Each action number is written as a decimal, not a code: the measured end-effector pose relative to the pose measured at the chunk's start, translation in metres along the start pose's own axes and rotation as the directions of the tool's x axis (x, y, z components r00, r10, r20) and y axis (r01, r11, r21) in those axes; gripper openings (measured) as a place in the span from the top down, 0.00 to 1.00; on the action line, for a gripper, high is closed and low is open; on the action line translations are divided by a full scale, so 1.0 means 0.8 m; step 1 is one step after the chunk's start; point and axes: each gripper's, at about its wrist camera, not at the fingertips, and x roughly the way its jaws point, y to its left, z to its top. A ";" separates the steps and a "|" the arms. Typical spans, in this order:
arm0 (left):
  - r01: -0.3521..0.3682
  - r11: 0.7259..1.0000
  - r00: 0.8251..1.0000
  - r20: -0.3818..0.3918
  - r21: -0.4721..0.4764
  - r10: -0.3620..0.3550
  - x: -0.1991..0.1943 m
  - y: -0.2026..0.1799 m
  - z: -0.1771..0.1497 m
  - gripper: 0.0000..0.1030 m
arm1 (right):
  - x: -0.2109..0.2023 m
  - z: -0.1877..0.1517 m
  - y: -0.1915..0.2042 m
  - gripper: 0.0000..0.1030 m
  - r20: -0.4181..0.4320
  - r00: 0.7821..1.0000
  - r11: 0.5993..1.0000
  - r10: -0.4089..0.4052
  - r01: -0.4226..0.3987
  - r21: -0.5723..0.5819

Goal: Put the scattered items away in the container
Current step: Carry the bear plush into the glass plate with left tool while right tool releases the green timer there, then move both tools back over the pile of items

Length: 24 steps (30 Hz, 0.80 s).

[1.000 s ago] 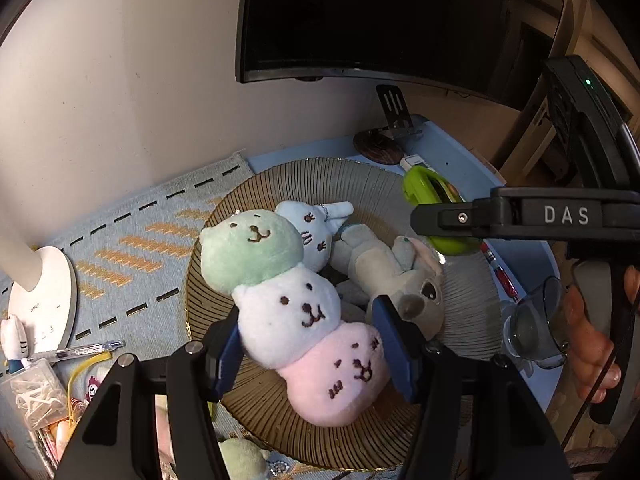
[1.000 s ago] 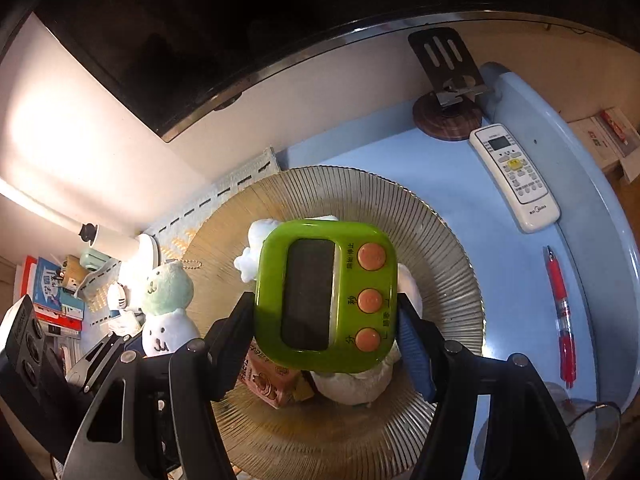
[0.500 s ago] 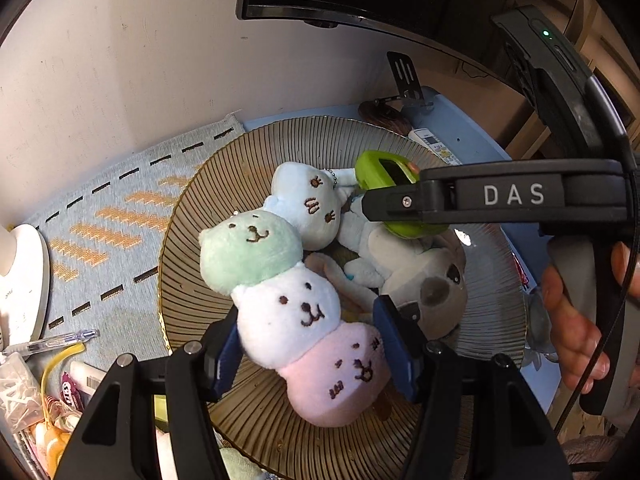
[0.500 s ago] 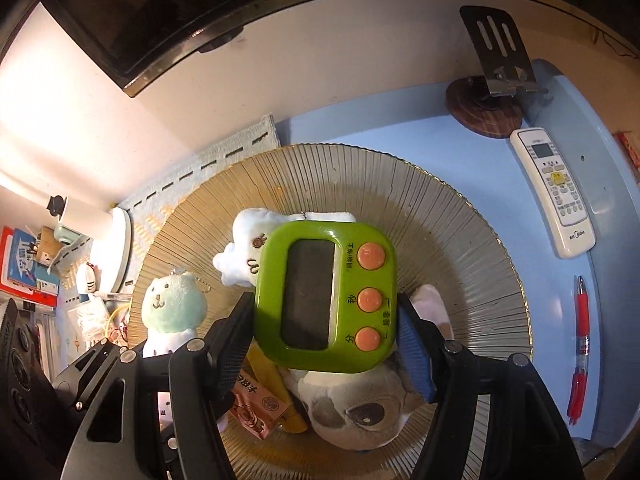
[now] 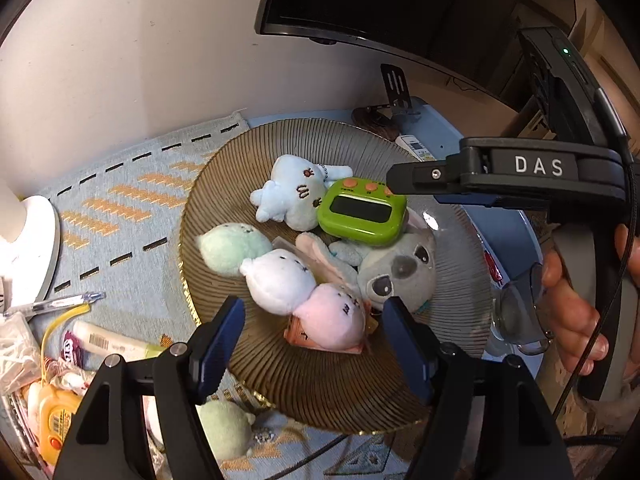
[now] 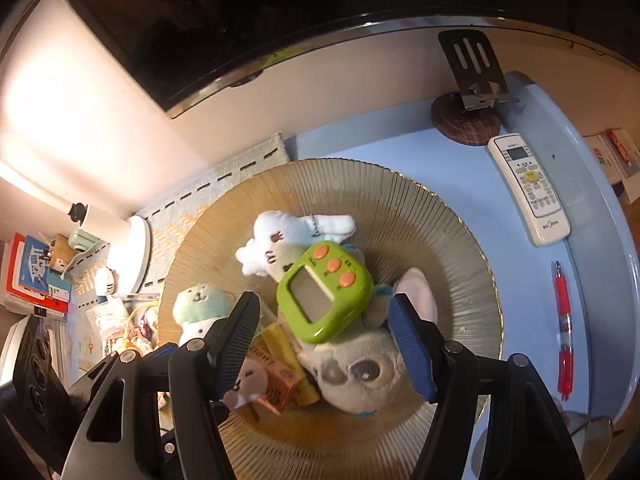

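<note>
Green timer (image 6: pixel 326 290) lies tilted on the plush toys in the ribbed tray (image 6: pixel 452 216), straight ahead of the right hand-held gripper (image 6: pixel 324 344), spread and empty. Left hand-held gripper (image 5: pixel 314 344), also spread, hangs over the tricolour plush (image 5: pixel 280 276), long axis toward the tray's left rim.

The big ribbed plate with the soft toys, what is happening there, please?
A person holds a gripper in each hand and is tidying loose items into the ribbed plate. Both the left gripper and the right gripper are open and hold nothing. The three-colour plush and the green timer lie in the plate, the timer resting on the grey plush. A tube and a clear pen lie outside.
</note>
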 end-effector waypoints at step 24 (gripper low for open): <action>-0.112 0.939 0.987 0.073 -0.326 0.143 -0.168 0.212 -0.155 0.33 | 0.006 -0.109 0.184 0.35 -0.039 0.997 0.991 0.071 -0.075 -0.109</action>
